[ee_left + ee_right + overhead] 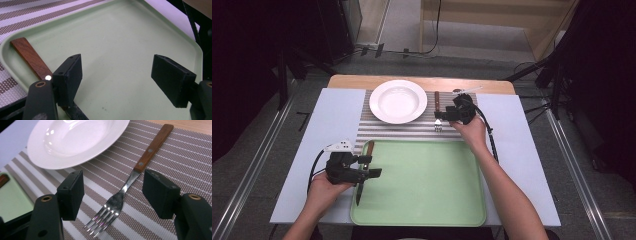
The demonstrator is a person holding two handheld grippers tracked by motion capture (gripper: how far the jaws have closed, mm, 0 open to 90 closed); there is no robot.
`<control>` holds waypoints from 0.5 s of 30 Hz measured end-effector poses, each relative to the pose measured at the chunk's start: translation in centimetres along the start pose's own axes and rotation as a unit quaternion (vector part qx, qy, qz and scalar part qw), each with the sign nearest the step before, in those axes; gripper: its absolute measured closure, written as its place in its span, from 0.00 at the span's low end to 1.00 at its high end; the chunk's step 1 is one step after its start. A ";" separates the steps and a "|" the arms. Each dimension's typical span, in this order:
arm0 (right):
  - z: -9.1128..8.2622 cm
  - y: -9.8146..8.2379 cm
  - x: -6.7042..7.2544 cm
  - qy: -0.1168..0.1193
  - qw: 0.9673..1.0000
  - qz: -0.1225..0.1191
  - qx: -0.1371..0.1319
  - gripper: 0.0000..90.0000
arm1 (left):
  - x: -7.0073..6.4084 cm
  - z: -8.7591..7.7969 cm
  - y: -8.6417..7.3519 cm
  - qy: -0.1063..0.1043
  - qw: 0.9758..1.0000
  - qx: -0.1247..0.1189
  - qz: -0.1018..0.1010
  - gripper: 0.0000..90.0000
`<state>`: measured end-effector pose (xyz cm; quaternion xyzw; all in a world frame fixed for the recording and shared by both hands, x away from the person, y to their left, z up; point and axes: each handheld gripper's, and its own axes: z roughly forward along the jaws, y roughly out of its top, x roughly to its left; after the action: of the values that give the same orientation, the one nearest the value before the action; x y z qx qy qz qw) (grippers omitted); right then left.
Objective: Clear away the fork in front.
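With the right gripper [113,195] held spread over the fork [117,202], whose steel neck lies between the pads untouched, the grip should go lower and close across that neck, near the wooden handle [153,146], so the tines don't tip; the white plate [75,141] sits just beyond the left-hand pad. The right forearm reaches forward across the green tray [422,182]. The left gripper [117,75] hangs spread and empty over that tray, a wooden-handled knife [31,57] beside one finger
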<state>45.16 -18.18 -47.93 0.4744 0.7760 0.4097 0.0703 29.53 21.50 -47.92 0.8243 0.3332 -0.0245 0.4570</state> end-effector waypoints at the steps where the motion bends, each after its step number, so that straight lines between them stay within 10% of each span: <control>1: 0.2 0.2 0.0 -0.005 1.000 0.002 0.000 0.37 | 0.0 0.0 0.0 -0.001 1.000 0.000 0.001 0.27; 15: 3.2 1.7 -0.6 -0.038 0.999 0.014 0.010 0.40 | 0.1 0.0 0.0 -0.002 1.000 0.001 0.003 0.27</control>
<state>48.19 -16.51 -49.00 0.5010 0.7703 0.3843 0.0889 29.57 21.56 -47.98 0.8256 0.3297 -0.0255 0.4572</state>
